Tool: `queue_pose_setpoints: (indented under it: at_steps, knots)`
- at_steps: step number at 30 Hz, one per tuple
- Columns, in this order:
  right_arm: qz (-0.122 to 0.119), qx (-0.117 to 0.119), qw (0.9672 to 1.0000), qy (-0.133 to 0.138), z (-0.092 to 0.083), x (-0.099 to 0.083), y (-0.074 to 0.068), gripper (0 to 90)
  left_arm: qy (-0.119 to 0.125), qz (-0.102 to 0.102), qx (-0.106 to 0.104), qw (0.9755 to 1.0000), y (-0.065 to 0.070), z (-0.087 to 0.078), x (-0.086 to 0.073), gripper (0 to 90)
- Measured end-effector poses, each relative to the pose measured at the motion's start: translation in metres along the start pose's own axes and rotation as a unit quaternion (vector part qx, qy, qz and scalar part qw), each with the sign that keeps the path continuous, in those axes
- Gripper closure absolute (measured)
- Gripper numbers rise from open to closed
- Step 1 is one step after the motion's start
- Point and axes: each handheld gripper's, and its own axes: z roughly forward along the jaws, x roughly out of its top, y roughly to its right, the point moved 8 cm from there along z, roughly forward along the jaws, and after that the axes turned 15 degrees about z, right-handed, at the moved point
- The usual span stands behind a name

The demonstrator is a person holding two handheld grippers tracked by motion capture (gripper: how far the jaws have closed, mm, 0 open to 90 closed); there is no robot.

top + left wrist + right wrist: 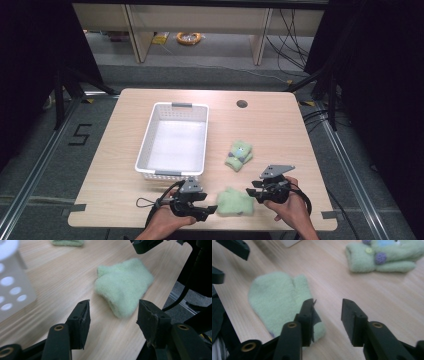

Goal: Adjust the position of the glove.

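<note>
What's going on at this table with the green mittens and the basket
A person holds a gripper in each hand at the near edge of a wooden table. The left gripper and the right gripper sit on either side of a plain green mitten, which lies flat on the table. Both sets of jaws are open and nothing is held. A second green mitten, with buttons and a patch, lies farther back. The white basket to the left holds nothing.

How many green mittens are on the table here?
2. One plain green mitten lies flat near the front edge, between the left claw and the right claw. The decorated mitten lies farther back, right of the white basket, whose inside looks empty.
</note>
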Motion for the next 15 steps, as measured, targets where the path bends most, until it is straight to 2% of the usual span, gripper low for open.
queue_pose_setpoints:
  at_steps: [1, 2, 3, 4, 5, 6, 9, 14, 15]
  knots:
    - [0.000, 0.000, 1.0000, 0.000, 0.000, 0.000, 0.000, 59.3, 0.002, -0.005, 0.004, 1.0000, 0.000, -0.003, -0.002, 41.7]
    - [0.009, -0.009, 0.9999, -0.005, -0.003, 0.004, 0.002, 57.6, 0.001, 0.003, 0.004, 1.0000, -0.001, -0.006, -0.004, 40.4]
    - [0.009, -0.009, 0.9999, -0.005, -0.003, 0.004, 0.002, 57.6, 0.002, 0.002, 0.006, 1.0000, -0.001, -0.008, -0.005, 40.4]
    - [0.006, -0.007, 0.9999, 0.008, 0.000, 0.007, 0.002, 56.0, 0.002, -0.009, 0.007, 0.9999, -0.001, -0.011, -0.008, 39.8]
    - [0.005, -0.013, 0.9999, 0.010, 0.000, 0.010, 0.004, 55.7, 0.000, -0.008, 0.008, 0.9999, -0.003, -0.013, -0.010, 39.0]
    - [0.005, -0.013, 0.9999, -0.002, -0.001, 0.012, 0.004, 55.7, 0.002, -0.006, 0.009, 0.9999, -0.004, -0.015, -0.011, 38.7]
    - [-0.001, -0.019, 0.9998, 0.010, 0.003, 0.023, 0.008, 53.4, 0.009, -0.017, 0.014, 0.9997, -0.007, -0.021, -0.014, 37.3]
    - [-0.005, -0.024, 0.9996, 0.015, 0.012, 0.042, 0.014, 51.7, 0.010, -0.019, 0.027, 0.9994, -0.013, -0.028, -0.021, 32.7]
    - [-0.005, -0.024, 0.9996, 0.016, 0.014, 0.047, 0.015, 51.3, 0.009, -0.019, 0.023, 0.9995, -0.014, -0.028, -0.024, 31.1]
